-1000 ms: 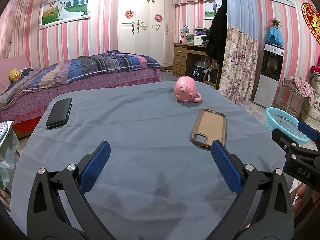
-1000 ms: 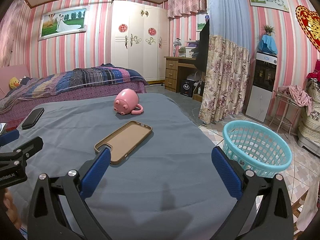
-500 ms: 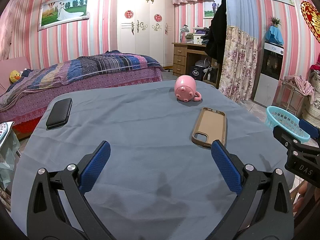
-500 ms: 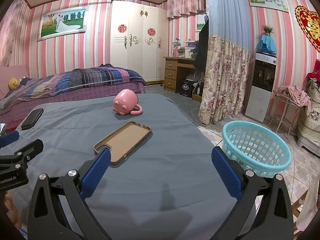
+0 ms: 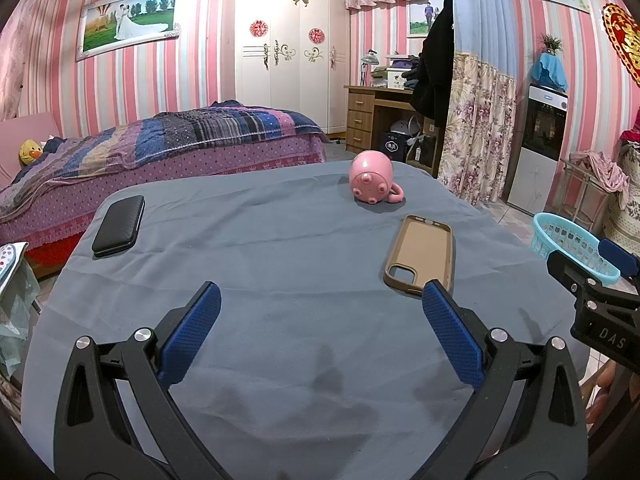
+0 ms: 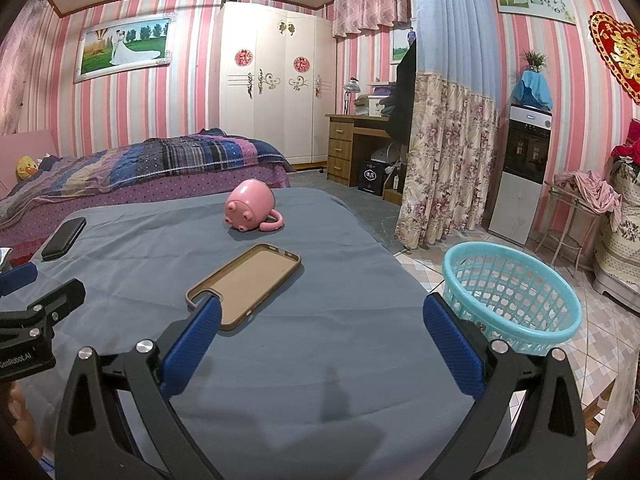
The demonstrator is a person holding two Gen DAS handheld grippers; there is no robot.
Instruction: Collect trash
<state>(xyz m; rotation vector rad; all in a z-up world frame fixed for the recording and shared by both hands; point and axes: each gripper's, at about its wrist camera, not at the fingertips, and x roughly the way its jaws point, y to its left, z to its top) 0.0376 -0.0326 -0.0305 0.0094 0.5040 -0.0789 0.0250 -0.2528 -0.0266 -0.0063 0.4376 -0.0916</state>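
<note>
A tan phone case (image 5: 421,253) lies open side up on the grey-blue tablecloth (image 5: 260,264); it also shows in the right wrist view (image 6: 247,283). A pink pig mug (image 5: 371,177) lies on its side beyond it, also in the right wrist view (image 6: 251,206). A black case (image 5: 119,225) lies at the table's left, also in the right wrist view (image 6: 64,238). A turquoise basket (image 6: 508,294) stands on the floor right of the table, also in the left wrist view (image 5: 568,246). My left gripper (image 5: 320,334) and right gripper (image 6: 320,340) are open and empty above the table's near part.
A bed with a striped blanket (image 5: 168,136) stands behind the table. A white wardrobe (image 5: 286,52), a wooden desk (image 5: 376,118) and a floral curtain (image 6: 448,160) stand at the back. A water dispenser (image 6: 524,168) and a rack with clothes (image 6: 580,200) are at the right.
Both grippers have shifted very slightly; the scene is nearly the same. Nothing was taken hold of or let go.
</note>
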